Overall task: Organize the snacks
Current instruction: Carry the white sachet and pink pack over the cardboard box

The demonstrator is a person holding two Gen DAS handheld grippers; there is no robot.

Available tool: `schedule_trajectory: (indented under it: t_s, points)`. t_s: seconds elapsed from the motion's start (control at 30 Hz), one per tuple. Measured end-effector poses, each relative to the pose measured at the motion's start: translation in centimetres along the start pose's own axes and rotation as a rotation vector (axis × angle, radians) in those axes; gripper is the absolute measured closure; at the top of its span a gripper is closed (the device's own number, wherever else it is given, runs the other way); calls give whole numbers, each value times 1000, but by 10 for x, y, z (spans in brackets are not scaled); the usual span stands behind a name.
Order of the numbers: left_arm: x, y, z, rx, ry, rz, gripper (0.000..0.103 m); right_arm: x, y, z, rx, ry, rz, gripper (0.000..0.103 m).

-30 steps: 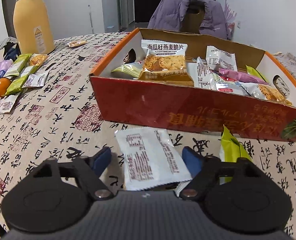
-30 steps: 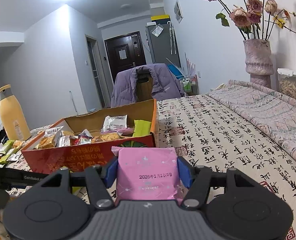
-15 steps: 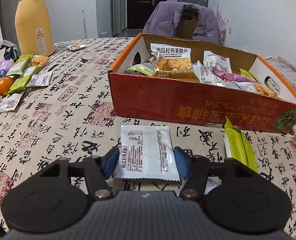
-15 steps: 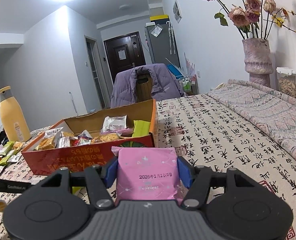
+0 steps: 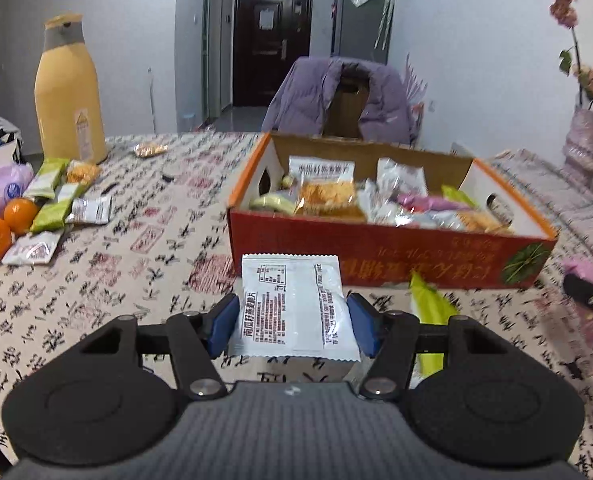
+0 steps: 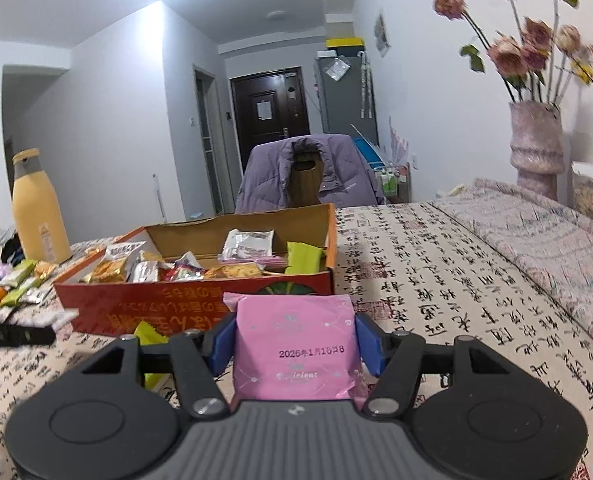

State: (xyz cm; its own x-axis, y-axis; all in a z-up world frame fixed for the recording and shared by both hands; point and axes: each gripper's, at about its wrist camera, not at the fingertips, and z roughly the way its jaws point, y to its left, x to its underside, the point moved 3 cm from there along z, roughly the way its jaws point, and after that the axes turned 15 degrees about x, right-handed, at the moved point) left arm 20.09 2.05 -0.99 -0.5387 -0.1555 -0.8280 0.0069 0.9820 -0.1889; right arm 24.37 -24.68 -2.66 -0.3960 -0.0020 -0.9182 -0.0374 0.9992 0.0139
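The left tool is clamped on a white snack packet and the right tool on a pink packet, the snack-filled cardboard box just ahead of both.

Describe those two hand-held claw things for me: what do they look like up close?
Both look alike. The left claw and the right claw each have a grey ribbed body, two round black discs at the sides, black linkage bars with silver bolts, and blue pads on the fingertips. A small pale logo sits on the grey body. No cables, hands or sleeves show.
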Motion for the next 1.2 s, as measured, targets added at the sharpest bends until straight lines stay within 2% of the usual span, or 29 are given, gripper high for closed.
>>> schedule_trajectory:
  t_s: [0.37, 0.63, 1.03, 1.2]
  points:
    - [-22, -14, -9, 85, -72, 12, 42, -18, 15, -15, -33, -14, -18, 42]
    - [-49, -29, 0, 125, -128, 36, 42, -45, 35, -6, -40, -35, -50, 42]
    - [-95, -29, 43, 148, -152, 19, 42, -83, 62, 39, -7, -39, -60, 42]
    - [-113, -27, 69, 131, -166, 32, 42, -92, 70, 65, 11, -31, -59, 42]
